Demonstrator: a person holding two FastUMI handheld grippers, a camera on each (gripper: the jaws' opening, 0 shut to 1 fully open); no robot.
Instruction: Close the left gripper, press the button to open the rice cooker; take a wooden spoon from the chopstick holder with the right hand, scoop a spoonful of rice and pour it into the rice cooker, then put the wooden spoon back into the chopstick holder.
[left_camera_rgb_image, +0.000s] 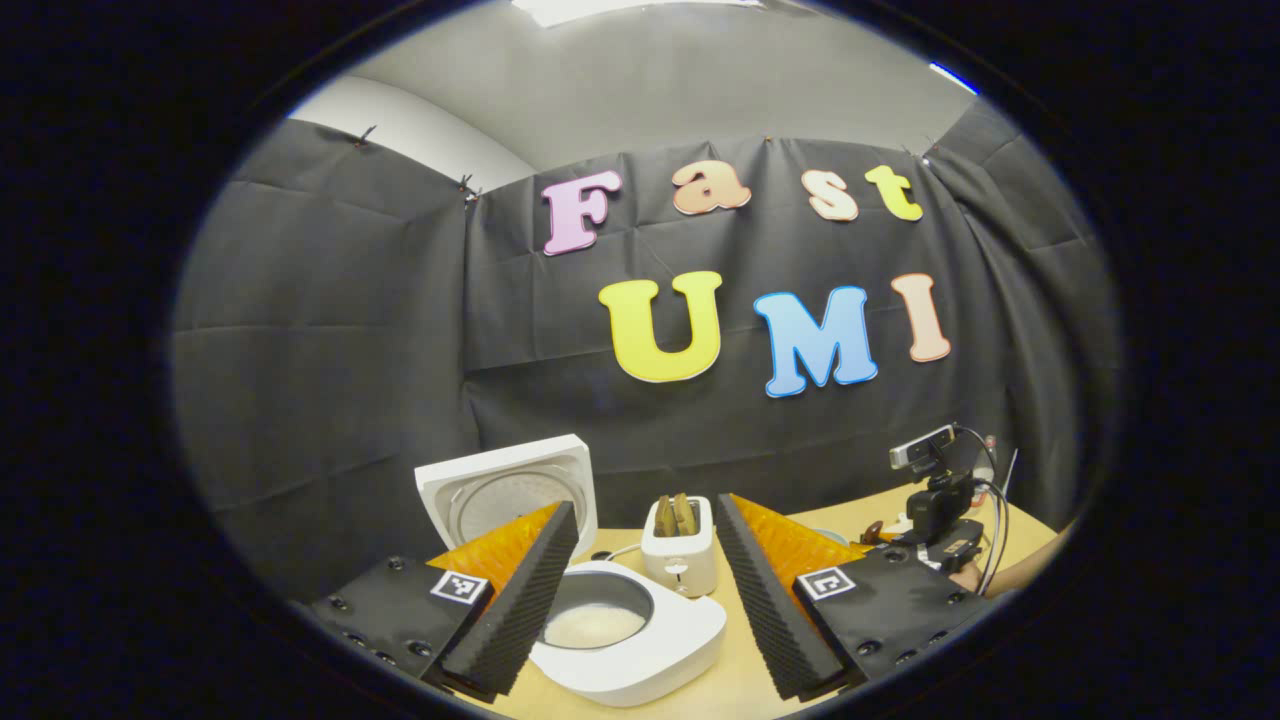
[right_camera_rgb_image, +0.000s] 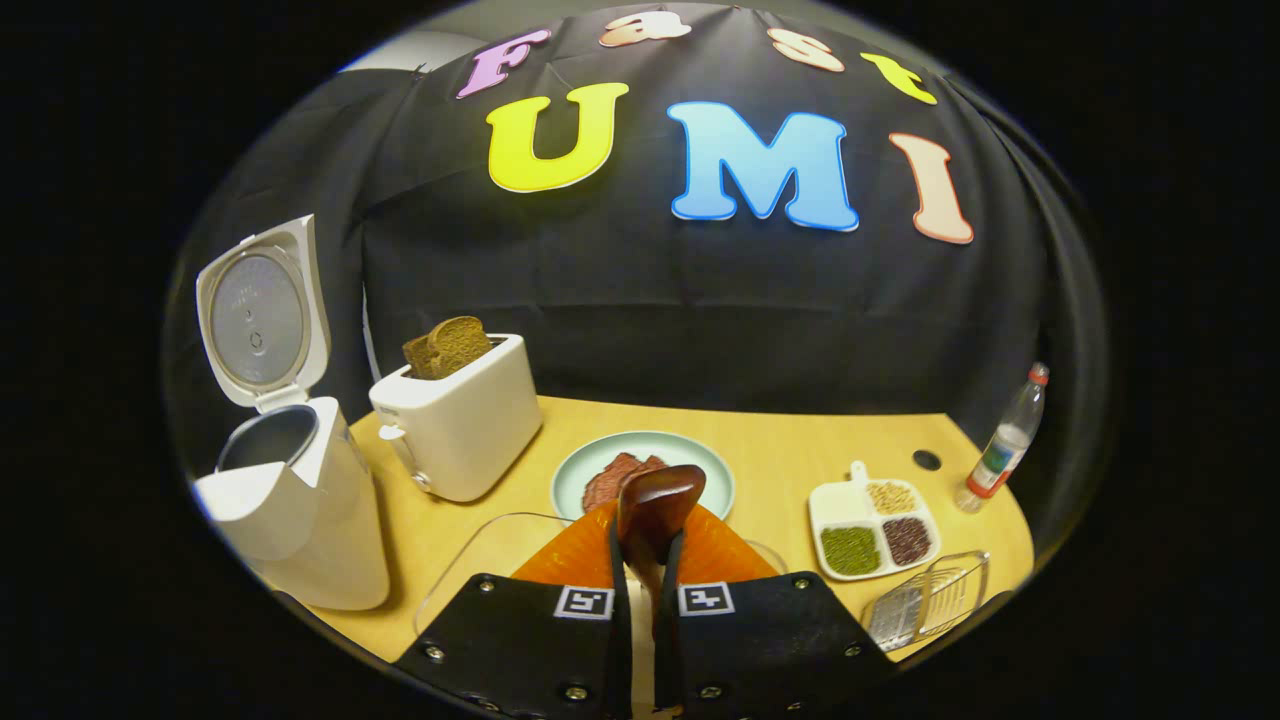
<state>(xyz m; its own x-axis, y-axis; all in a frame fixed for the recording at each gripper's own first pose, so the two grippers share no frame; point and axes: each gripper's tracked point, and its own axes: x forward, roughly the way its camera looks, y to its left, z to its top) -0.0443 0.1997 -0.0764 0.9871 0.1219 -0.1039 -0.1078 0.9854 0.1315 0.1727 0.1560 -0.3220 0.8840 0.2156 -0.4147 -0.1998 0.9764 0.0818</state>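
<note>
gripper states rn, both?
Left gripper: open, holding nothing, over the open white rice cooker.
Right gripper: shut on the dark brown wooden spoon.

Both views face the back wall low over the table, sharing the rice cooker (left_camera_rgb_image: 625, 630) and toaster (right_camera_rgb_image: 460, 420).

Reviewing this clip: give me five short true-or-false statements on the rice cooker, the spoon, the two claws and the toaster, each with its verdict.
1. The rice cooker has its lid up. True.
2. The right claw is open and holds nothing. False: it is shut on the wooden spoon.
3. The left claw is shut. False: its fingers stand apart, with the cooker's inner pot seen between them.
4. The toaster has bread in its slots. True.
5. The green plate is bare. False: it holds reddish food.
</note>
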